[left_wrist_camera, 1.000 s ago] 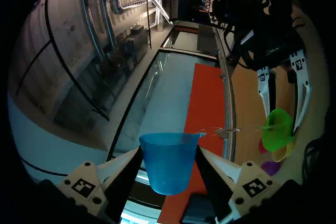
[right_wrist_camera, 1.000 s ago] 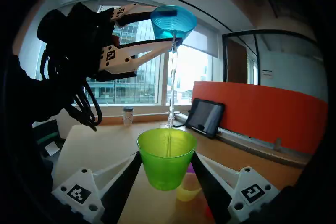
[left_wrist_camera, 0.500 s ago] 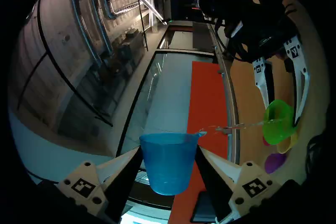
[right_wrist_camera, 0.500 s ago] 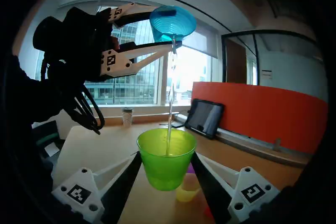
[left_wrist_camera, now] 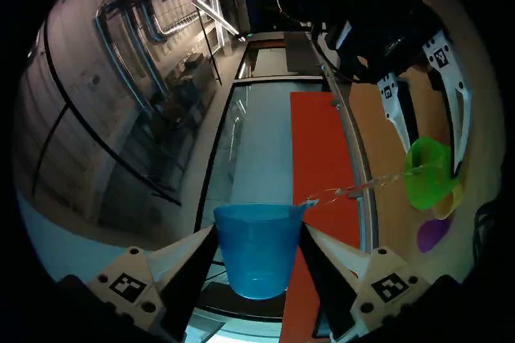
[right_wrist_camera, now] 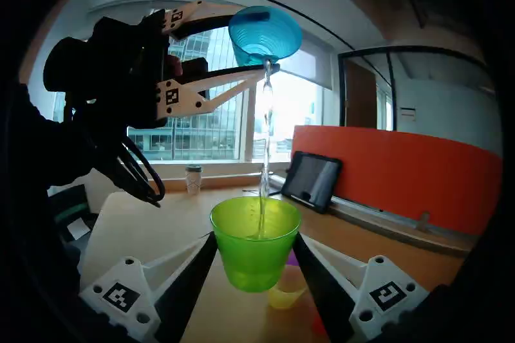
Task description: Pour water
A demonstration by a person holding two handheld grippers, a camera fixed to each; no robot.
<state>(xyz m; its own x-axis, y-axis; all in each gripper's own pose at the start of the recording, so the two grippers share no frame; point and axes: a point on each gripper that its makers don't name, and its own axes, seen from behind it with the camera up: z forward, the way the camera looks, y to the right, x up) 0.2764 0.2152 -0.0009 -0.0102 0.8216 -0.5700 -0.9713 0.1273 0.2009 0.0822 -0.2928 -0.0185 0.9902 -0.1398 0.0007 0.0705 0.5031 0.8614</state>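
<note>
- Pouring is being carried out from height: the blue cup (right_wrist_camera: 264, 34) is being held tipped over, well above the green cup (right_wrist_camera: 255, 250), so that its lip is being placed directly over the receiving mouth.
- The left gripper (left_wrist_camera: 257, 230) is being clamped on the blue cup, with both fingers being pressed against opposite walls. The grip is being taken below the rim, which is judged to leave the lip free for the flow.
- The right gripper (right_wrist_camera: 255, 238) is being clamped on the green cup in the same manner. The cup is being held upright and appears raised clear of the table (right_wrist_camera: 161, 227). This upright hold is judged necessary so that what is being received is retained.
- A thin stream of water (right_wrist_camera: 264, 143) is being passed from the lower lip of the blue cup into the green cup. It is being caught inside the rim, near the centre, and no spill is being observed on the table.
- How much is being left in the blue cup cannot be told, so the task is being judged as under way and not complete.
- A yellow cup (right_wrist_camera: 286, 293) and a purple cup (left_wrist_camera: 432, 235) are being left standing on the table just beneath the green cup, untouched.
- A tablet (right_wrist_camera: 314, 182) is being propped near the orange partition (right_wrist_camera: 412, 169). Any drift of the stream toward it is being noted as the main risk.
</note>
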